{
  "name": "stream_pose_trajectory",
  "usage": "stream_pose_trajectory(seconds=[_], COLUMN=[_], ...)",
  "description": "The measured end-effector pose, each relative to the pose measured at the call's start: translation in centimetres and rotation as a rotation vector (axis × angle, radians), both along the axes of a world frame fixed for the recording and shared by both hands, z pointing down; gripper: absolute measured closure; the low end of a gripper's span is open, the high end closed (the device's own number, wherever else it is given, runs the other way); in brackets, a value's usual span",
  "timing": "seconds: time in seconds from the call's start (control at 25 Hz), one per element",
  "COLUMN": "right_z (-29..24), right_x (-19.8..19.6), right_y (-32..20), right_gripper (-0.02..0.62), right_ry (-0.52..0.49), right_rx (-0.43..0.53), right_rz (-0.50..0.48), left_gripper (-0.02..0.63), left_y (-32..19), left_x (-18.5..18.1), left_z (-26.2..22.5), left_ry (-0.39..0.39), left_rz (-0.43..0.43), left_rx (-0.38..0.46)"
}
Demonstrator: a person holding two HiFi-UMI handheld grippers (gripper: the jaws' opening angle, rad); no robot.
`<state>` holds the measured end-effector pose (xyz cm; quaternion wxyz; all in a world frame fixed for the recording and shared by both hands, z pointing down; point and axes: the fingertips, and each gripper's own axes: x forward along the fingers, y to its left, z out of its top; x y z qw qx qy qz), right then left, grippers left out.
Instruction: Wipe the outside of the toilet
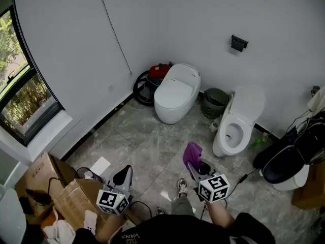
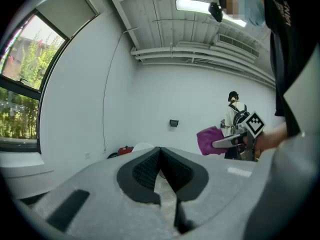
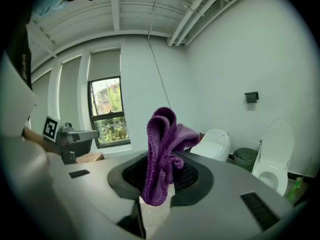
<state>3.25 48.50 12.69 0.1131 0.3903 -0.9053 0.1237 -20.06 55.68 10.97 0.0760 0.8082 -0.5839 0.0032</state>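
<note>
1. Right gripper (image 1: 195, 165): jaws pinched on the purple cloth (image 3: 161, 149). The cloth stands up in a folded bunch above the pads and hangs a little below them.
2. Left gripper (image 2: 160, 170): jaws pressed together, nothing between them. It hangs to the left of the right gripper and is the farther of the two from both toilets.
3. Open toilet (image 1: 234, 132), lid raised: ahead of the right gripper and off to its right, near but apart. Its long axis runs from the lid at the wall back toward the gripper, so the front outer face of the bowl is the surface closest to the cloth.
4. Closed toilet (image 1: 176, 93): ahead and slightly left of the right gripper, farther off. A green bin (image 1: 216, 102) sits between the two toilets by the wall.
5. Judgement: the task does not say which toilet is meant. The right gripper is the nearer tool to either, and no wiping contact has been made yet. The likely approach is forward and right, cloth leading, to the bowl's outer shell.
</note>
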Motion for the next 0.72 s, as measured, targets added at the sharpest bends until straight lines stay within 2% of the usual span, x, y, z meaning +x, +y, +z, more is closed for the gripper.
stream_pose_trajectory(seconds=[0.44,0.72], right_z=[-0.2,0.5], right_x=[-0.3,1.3], right_y=[-2.2,-6.7], right_gripper=[0.492,0.491], right_ry=[-0.03,-0.053], right_rx=[0.011,-0.013], right_rz=[0.024,0.061], left_gripper=[0.598,0.598], left_y=[-2.7,-6.8], left_x=[-0.1,0.9], left_z=[0.5,0.7], left_ry=[0.016,0.014], left_rz=[0.024,0.023], left_rx=[0.012,0.015])
